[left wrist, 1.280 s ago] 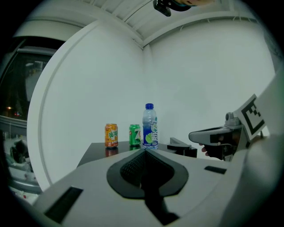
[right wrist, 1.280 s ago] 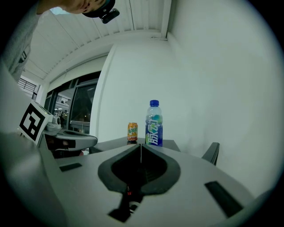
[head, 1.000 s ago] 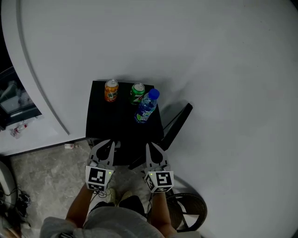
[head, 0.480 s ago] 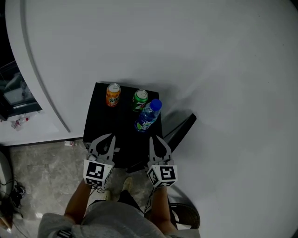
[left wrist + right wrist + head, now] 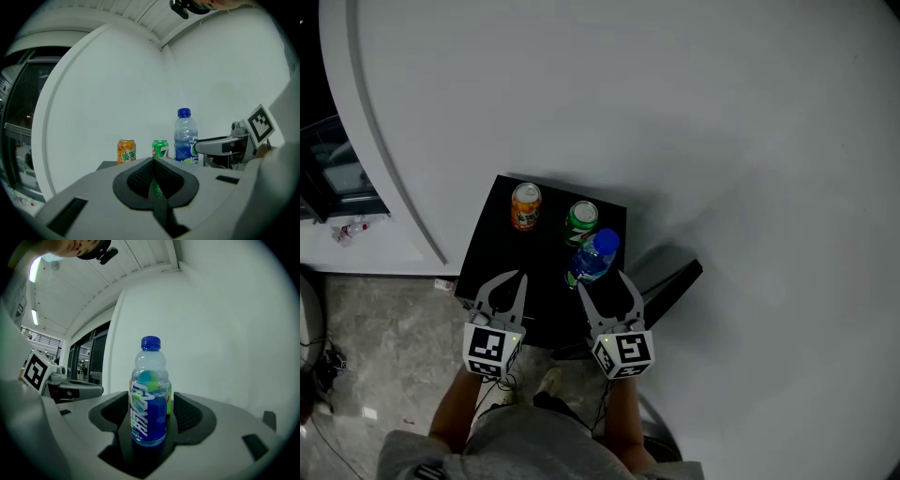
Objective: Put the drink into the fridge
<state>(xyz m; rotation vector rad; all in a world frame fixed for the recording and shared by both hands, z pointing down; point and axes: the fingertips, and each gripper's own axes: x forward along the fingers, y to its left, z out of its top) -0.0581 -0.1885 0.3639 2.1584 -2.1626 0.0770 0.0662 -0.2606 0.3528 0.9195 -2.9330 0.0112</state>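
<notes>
Big white wall (image 5: 694, 103) all across the back, with a curved grey line (image 5: 389, 159) on the left. Small black desk (image 5: 499, 267) close against it. Grey speckled stone floor (image 5: 384, 347) below on the left. Dark glass window (image 5: 333, 169) at the far left edge. White slatted ceiling (image 5: 140, 266) up high, with long bright strip lights (image 5: 34, 269). Dim light over the floor and desk, brighter on the wall.
</notes>
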